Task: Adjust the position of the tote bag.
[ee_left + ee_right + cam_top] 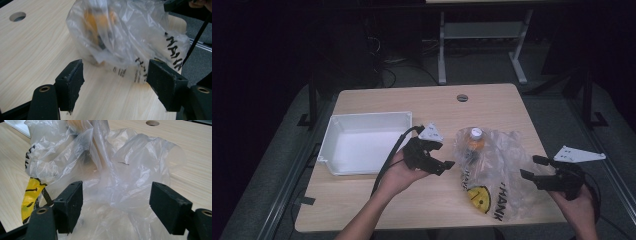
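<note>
Centrally on the wooden surface (422,200) lies a clear plastic bag (497,170) with an orange bottle (475,140) inside, right of a white tray (362,120). Left gripper (451,164) and right gripper (529,167) flank the bag, jaws spread wide, gripping nothing.

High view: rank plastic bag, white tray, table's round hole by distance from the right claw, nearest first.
From the right claw:
1. Plastic bag, just left of it, about touching its jaws.
2. Round hole, far edge of the table, up and left.
3. White tray, far left, beyond the left claw.
</note>
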Tool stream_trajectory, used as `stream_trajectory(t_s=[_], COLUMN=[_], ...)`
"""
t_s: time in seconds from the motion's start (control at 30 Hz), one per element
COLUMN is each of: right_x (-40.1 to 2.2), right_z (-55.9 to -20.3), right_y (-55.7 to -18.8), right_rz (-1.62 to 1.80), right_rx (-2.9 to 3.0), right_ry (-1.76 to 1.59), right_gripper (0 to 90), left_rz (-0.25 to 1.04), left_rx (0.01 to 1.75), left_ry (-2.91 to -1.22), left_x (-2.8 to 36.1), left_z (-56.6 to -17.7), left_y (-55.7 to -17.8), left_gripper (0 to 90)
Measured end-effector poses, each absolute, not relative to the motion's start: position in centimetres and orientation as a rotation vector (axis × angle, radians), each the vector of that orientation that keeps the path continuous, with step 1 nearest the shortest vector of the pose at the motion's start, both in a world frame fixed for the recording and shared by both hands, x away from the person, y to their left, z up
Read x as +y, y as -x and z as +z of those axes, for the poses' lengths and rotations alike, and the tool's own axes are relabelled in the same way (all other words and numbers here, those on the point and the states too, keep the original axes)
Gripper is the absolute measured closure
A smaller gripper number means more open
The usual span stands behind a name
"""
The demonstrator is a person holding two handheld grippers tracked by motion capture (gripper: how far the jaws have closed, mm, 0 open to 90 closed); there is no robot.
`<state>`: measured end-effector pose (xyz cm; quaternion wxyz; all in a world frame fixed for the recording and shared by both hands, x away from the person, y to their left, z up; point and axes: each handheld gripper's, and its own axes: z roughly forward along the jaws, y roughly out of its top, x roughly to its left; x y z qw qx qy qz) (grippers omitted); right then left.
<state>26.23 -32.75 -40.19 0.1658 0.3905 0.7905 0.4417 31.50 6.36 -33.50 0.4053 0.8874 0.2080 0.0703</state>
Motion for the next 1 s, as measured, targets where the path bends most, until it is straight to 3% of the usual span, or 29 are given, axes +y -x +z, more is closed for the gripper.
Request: stream_trajectory(t_s=[0.67, 1.0], right_x=[-33.0, -32.9], right_z=[-40.1, -40.0], right_y=[-26.0, -26.0], right_rz=[1.271, 1.276], right_rx=[2.242, 2.243], right_ry=[-1.108, -1.096], right_gripper=[26.6, 26.8], left_rz=[0.181, 0.232], left_rx=[0.499, 0.496], left_ry=[-2.326, -2.340], left_x=[1.2, 0.6], left_z=[-33.2, -34.0], left_y=[-34.5, -35.5], left_gripper=[36.9, 53.8])
